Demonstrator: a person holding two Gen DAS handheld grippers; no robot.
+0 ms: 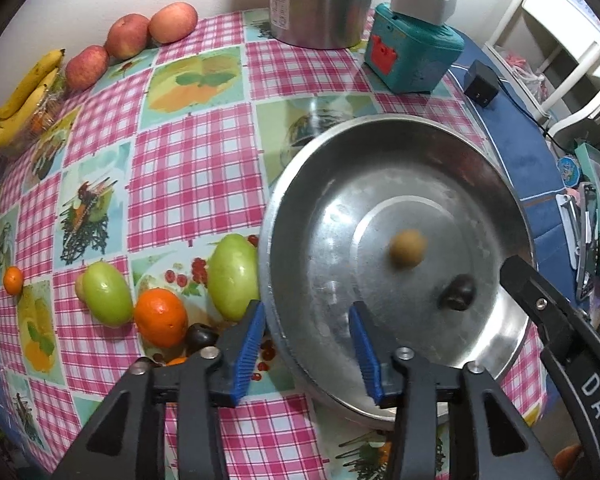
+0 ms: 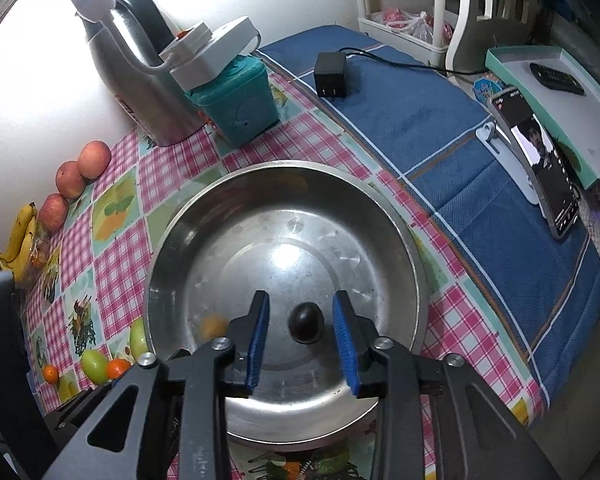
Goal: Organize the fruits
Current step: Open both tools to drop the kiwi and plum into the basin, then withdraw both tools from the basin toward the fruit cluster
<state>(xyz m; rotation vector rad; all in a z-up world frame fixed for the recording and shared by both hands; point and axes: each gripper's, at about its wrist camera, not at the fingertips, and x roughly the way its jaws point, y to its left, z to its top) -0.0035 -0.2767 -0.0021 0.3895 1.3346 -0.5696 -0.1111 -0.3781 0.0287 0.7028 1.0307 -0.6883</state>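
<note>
While both grippers hang over the bowl, these are the points, largest thing first.

Worktop (image 1: 188, 168): checked cloth; the loose fruit lies at lower left of the left wrist view, and anything nudged there could roll toward the edge.

Bowl (image 1: 480, 152): steel, right of centre; its rim sits between the left gripper's jaws, so a careless closing or lift could catch the rim and tip it.

Green fruits (image 1: 234, 276): two oval ones just left of the bowl, long axes running roughly up-frame, tilted slightly; the nearer one almost touches the rim.

Orange (image 1: 161, 316): round, no clear axis, between the green pair.

Left gripper (image 1: 308, 354): jaws apart, holding nothing.

Right gripper (image 2: 301, 344): jaws apart, not pressing the dark fruit between them.

Brown fruit (image 1: 407, 249): blurred on the bowl floor, probably rolling; it may knock the other.

Dark fruit (image 2: 306, 322): small, in the bowl, slightly oval, long axis about up-frame; smooth steel could let it skid.
</note>
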